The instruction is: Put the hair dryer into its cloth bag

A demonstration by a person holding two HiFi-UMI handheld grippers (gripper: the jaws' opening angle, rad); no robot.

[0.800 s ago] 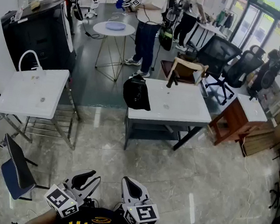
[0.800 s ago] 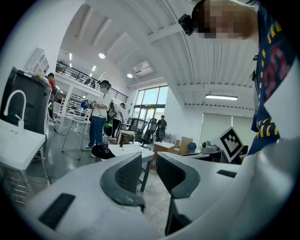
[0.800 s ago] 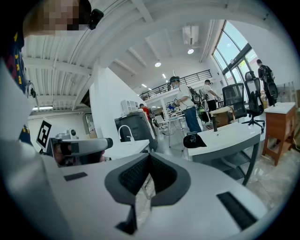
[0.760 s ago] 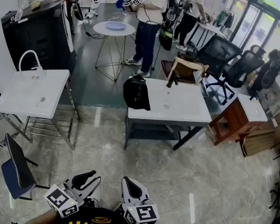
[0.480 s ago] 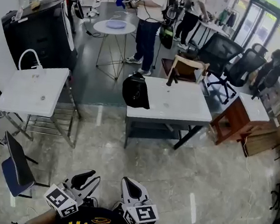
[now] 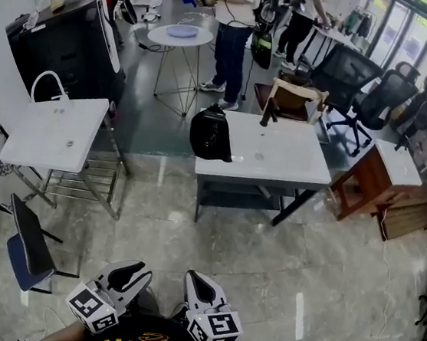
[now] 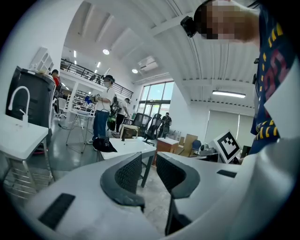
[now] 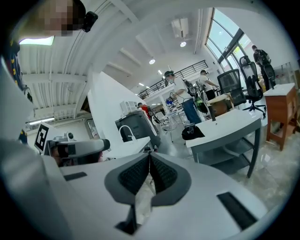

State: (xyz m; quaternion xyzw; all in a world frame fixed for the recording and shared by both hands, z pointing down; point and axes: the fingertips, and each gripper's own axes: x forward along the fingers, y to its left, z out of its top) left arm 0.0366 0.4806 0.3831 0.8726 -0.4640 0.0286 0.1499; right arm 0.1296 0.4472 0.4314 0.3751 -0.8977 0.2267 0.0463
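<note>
Where the table stands | black bag on edge | chair behind

Lower ctr, floor: glossy stone-look tiles; table top smooth, white; bag at its L edge: matt blk cloth; cabinet, R: brown wood.

We see a glossy, marble-patterned tile floor lit by daylight from tall windows at the upper right. A white-topped table on a dark frame stands at centre. To its left stands a white sink unit, with a large black cabinet behind it. Farther back we note a round white table, a wooden chair and two black office chairs. A wooden side table stands at right, and a blue folding chair at lower left.
</note>
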